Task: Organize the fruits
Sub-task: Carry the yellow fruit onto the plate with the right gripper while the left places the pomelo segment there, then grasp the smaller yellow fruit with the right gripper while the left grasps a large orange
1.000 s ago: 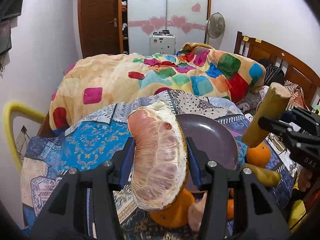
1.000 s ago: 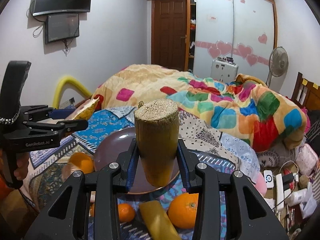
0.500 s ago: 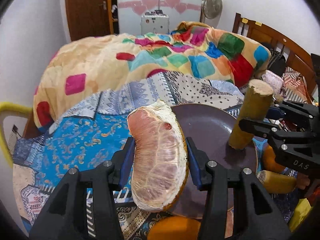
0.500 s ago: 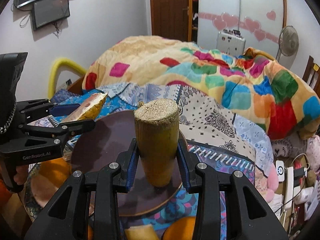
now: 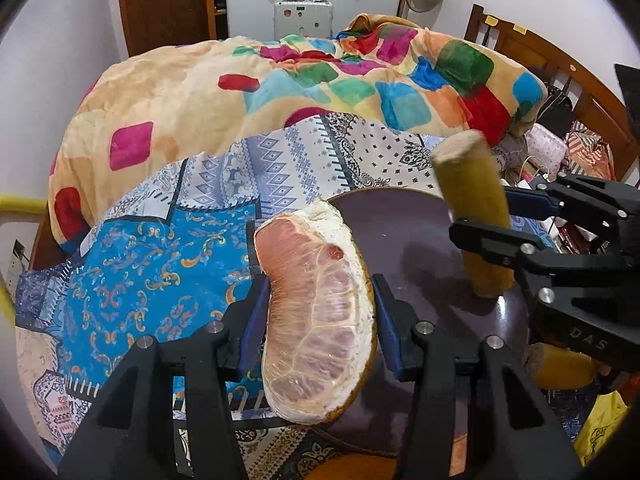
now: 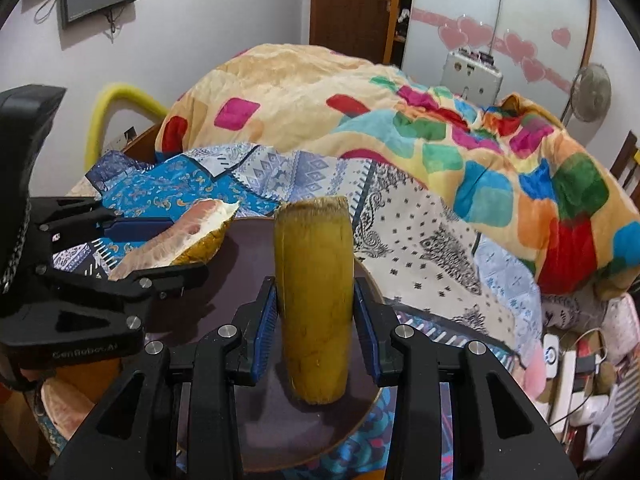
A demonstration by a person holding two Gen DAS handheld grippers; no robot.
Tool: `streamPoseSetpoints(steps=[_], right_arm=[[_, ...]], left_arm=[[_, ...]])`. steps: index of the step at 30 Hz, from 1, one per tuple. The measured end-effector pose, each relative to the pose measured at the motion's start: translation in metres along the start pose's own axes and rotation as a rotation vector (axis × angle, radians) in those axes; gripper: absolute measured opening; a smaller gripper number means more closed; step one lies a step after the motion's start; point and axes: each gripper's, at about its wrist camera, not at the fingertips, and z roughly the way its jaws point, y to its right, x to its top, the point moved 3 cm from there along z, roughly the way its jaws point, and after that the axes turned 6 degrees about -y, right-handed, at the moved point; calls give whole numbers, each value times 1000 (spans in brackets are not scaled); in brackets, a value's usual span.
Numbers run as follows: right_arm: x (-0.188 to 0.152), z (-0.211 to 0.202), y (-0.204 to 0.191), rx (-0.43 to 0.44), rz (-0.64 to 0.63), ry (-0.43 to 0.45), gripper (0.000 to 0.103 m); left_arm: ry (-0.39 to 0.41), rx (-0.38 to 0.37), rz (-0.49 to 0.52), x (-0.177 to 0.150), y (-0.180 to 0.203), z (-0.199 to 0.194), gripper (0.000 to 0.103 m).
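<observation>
At the far left the patterned blue bedsheet [image 5: 152, 264] lies flat, the surface everything rests on. Next comes the left gripper [image 5: 318, 312], its jaws clamped on a pomelo wedge [image 5: 316, 312], one blue pad on the flesh side and one against the rind; it carries the wedge on edge above the left rim of the plate [image 5: 408, 232], presumably so it can be lowered there without tipping. The wedge shows pale pink, veined flesh, a thick white pith along its top and an ochre rind behind. In the middle sits the plate, dark brown, round and bare apart from shadows. Further right, the right gripper [image 6: 316, 328] grips a sugarcane-like stalk piece [image 6: 316, 300] by its sides, holding it upright with its lower end just over or touching the plate's right part; which, I cannot tell. The stalk is dull yellow-green with a fibrous cut top. Held upright, it may roll once released. Beyond lies the colourful patchwork blanket [image 6: 440, 128].
</observation>
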Motion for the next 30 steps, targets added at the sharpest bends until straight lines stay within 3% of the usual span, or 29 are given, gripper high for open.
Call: streamPoseSetpoints(steps=[6,8,20,27,30], right_arm=[[-4,31,5,38,35,-120,34],[-5,28,4,35,37,-115,34],[-11,-25,0,11,26,7,34],[-33,-66,-13,1,7,82,35],[-44,-82,-16,-15,-4,115,40]], left_arm=[[28,-22,5,-1,1,-9,50],[36,-19,7,0,1,-12,50],[130,49,-40,-15,-7,-56,50],[178,84,-59,-46,-4,-97,50],[196,94,-67,-61,-2,-115,50]])
